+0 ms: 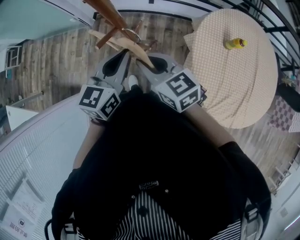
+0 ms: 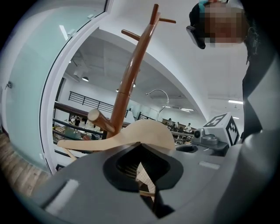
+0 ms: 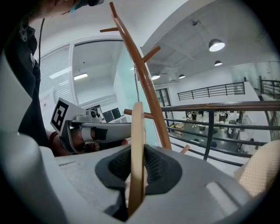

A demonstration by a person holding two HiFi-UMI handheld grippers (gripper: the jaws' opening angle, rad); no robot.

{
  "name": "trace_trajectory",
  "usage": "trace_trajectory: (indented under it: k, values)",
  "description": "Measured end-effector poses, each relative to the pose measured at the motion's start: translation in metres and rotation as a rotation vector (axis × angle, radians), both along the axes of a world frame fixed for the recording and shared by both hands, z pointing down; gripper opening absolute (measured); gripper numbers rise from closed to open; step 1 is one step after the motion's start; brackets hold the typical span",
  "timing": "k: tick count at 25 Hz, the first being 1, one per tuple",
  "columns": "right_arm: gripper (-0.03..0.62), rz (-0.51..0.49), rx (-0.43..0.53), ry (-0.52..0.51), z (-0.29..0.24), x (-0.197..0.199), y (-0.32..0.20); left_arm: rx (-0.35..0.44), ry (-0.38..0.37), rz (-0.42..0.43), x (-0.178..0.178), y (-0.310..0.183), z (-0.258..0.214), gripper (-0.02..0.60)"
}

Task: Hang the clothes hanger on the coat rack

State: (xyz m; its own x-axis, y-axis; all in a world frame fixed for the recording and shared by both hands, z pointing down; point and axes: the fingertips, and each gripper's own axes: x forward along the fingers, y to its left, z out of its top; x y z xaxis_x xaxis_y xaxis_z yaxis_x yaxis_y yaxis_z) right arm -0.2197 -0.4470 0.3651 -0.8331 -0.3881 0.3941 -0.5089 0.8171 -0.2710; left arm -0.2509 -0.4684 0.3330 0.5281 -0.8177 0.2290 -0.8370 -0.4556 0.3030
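Head view: the left gripper [image 1: 124, 52] and right gripper [image 1: 143, 62] reach up side by side. One wooden hanger [image 1: 117, 43] lies across just past their fingertips, its metal hook [image 1: 132, 33] beside the pole of the one coat rack [image 1: 105, 11]. Right of the right fingers is one round table [image 1: 243, 93] bearing one yellow thing [image 1: 235, 43]. The person's dark top hides both wrists

Left gripper view: the fingers [image 2: 87, 183] stand a narrow slit apart, clasping nothing. The hanger's broad arm spans just beyond their tips; whether it touches them I cannot tell. It hides the pole's lower part; one thick peg [image 2: 99, 118] juts just above it. The hook rises free, right of the pole

Right gripper view: the fingers [image 3: 155, 168] are clenched on the hanger, seen edge-on, rising above their tips. Beyond stand the pole and a railing [image 3: 210, 127]
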Motion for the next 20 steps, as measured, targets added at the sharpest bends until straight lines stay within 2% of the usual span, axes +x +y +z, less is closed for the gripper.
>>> trace_trajectory:
  k: [12, 20]
  values:
    - [0.054, -0.028, -0.03, 0.038, 0.015, -0.039, -0.014, -0.027, 0.028, -0.022, -0.039, -0.007, 0.011, 0.006]
    - [0.054, -0.022, -0.062, 0.073, 0.029, -0.048, -0.023, -0.065, 0.049, -0.01, -0.049, -0.014, 0.026, 0.006]
